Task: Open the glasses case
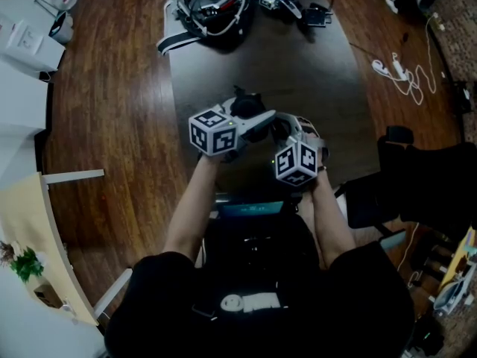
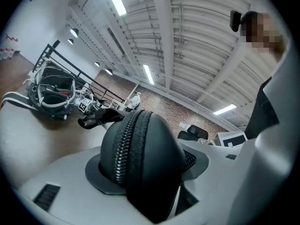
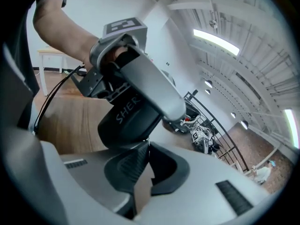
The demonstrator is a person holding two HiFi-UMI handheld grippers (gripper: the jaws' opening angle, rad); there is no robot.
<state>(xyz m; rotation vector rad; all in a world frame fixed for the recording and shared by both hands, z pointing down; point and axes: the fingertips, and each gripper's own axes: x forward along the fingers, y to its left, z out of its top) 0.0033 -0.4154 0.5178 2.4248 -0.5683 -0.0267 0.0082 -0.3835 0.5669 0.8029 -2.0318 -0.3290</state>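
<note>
left gripper (image 1: pixel 257 119): clamped the zipped glasses case (image 2: pixel 145 163) | right gripper (image 3: pixel 148 144): jaws pressed together, right at the case

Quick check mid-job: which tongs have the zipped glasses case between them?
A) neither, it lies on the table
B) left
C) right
B: the left gripper view shows the glasses case clamped between the pads of the left tongs, while the right tongs are shut.

Blk glasses case (image 2: pixel 140 149) w/ silver zip (image 2: pixel 124 144), grey left hand-held gripper (image 2: pixel 152 170) (b/w marker cube (image 1: pixel 214 131)), brown floor (image 1: pixel 112 103)
</note>
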